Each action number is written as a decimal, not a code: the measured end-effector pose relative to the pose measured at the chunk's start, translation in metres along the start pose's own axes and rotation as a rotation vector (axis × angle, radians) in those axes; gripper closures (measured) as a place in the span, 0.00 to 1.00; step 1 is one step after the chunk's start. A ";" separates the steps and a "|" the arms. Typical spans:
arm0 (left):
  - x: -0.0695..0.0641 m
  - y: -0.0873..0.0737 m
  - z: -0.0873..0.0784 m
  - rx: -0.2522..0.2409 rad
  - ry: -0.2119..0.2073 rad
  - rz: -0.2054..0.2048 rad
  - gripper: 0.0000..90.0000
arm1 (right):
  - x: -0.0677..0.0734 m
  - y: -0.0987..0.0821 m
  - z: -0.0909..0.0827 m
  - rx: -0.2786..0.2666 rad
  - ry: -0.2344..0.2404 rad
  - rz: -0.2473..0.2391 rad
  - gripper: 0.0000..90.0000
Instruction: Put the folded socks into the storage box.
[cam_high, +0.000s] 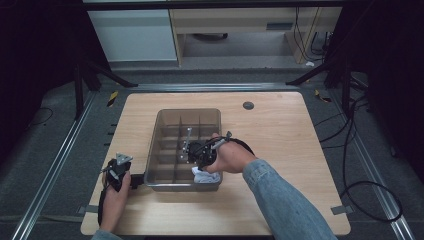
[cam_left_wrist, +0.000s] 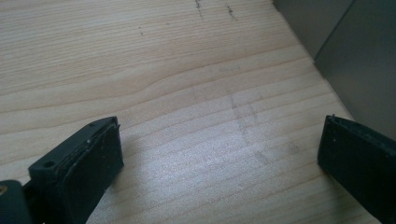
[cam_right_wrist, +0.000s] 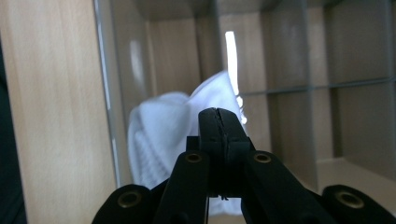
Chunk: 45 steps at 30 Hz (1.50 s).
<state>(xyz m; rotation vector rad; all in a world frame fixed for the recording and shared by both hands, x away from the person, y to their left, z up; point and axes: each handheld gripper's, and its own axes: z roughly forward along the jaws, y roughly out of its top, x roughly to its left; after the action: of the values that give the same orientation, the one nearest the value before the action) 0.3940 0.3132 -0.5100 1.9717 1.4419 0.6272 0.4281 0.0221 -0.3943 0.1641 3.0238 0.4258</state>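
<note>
Sock tucked into the bin

Right gripper (cam_right_wrist: 219, 114), jaws pressed together with nothing visibly pinched, hovers above the white ribbed sock (cam_high: 206, 176) in the clear divided plastic bin's (cam_high: 160, 150) 5 o'clock compartment. Best lift straight, clear of dividers. Left gripper (cam_left_wrist: 219, 149) gapes wide and empty over the wooden table (cam_left_wrist: 163, 70).

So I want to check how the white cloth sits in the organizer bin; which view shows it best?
The right gripper view: the white cloth sits large, bunched in a corner compartment beyond the shut right gripper. The high view shows a small patch beneath the hand. The left gripper view gives none.
</note>
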 end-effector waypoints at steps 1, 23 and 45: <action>0.000 0.000 0.000 0.000 0.000 0.000 0.00 | -0.001 0.001 0.001 -0.003 -0.003 0.004 1.00; -0.001 0.000 0.000 -0.001 -0.002 0.005 0.00 | 0.003 0.000 0.028 0.059 0.027 0.009 1.00; -0.001 0.000 0.000 -0.001 -0.003 0.006 0.00 | 0.008 -0.001 0.024 0.071 0.056 -0.015 1.00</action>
<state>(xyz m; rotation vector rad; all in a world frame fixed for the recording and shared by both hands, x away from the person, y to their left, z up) 0.3943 0.3121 -0.5100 1.9762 1.4341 0.6276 0.4228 0.0281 -0.4179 0.1360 3.0954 0.3268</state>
